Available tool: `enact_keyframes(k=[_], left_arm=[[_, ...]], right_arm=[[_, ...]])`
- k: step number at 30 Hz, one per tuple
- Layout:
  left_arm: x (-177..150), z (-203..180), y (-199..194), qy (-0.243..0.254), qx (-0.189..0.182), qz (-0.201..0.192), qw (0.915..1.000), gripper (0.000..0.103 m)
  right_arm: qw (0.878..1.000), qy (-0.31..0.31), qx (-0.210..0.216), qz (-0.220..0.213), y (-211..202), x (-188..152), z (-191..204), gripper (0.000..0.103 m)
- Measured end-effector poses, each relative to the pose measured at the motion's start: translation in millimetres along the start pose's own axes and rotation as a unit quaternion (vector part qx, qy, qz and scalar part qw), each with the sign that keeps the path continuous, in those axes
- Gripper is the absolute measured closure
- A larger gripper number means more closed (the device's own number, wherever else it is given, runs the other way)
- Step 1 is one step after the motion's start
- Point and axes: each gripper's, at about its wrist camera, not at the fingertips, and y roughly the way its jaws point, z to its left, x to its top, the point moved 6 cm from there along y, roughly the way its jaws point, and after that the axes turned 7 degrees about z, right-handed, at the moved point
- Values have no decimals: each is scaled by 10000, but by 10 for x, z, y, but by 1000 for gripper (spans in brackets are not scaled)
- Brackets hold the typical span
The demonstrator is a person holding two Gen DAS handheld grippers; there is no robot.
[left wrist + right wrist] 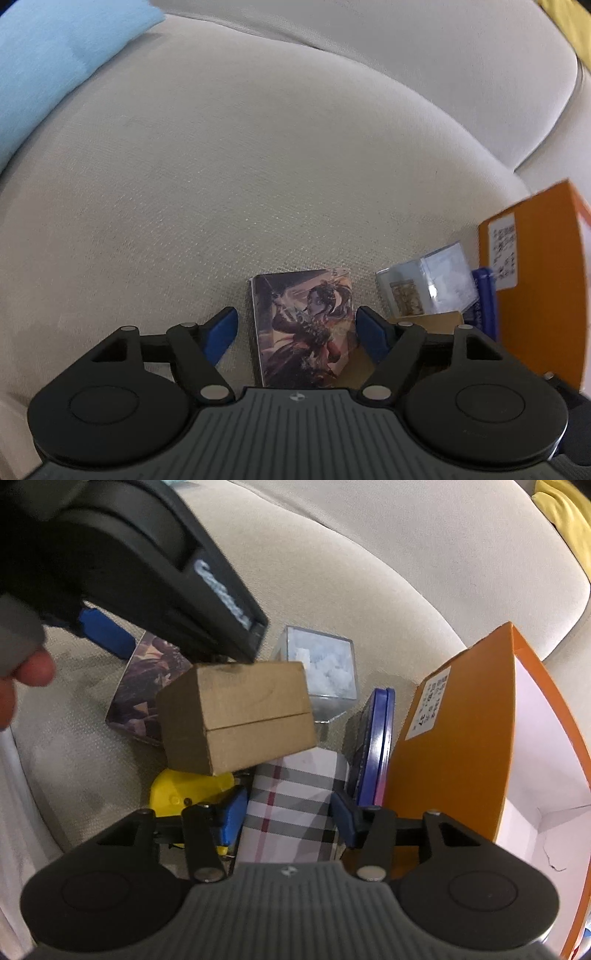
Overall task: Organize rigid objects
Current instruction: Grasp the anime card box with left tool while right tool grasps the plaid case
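Observation:
My left gripper (pixel 295 332) stands open over an illustrated card box (pixel 303 325) that rests upright on the beige sofa seat (pixel 258 147). The box sits between the blue pads, with a clear gap on its left side. In the right wrist view, my right gripper (pixel 288 819) is open around a plaid-patterned box (pixel 291 794), its pads close beside the box's sides. A brown cardboard box (pixel 236 720) lies tilted just beyond it, over a yellow object (pixel 181 794). The left gripper's blue finger (pixel 107 631) shows by the illustrated box (pixel 147 686).
A clear cube (pixel 321 668) with white filling, an upright blue case (pixel 373 746) and a large orange box (pixel 454 738) with a white inside stand to the right. A thumb (pixel 33 668) shows at the left edge. A light blue cushion (pixel 48 74) lies far left.

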Motion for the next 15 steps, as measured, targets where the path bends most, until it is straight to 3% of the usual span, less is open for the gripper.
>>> enact_keyframes(k=[4,11,15], left_arm=[[20,-39,-12,163,-99,-73,9998,32],[-55,180,-113,231,163,57,9996,32],[-131,358,-172,156,216,297,9992,33]], right_arm=[[10000,-62,-50,-32,33,24,-5,48],[9999,-115,-49,16,93,72,-45,48],[9997,147,176,18,38,88,-118,60]])
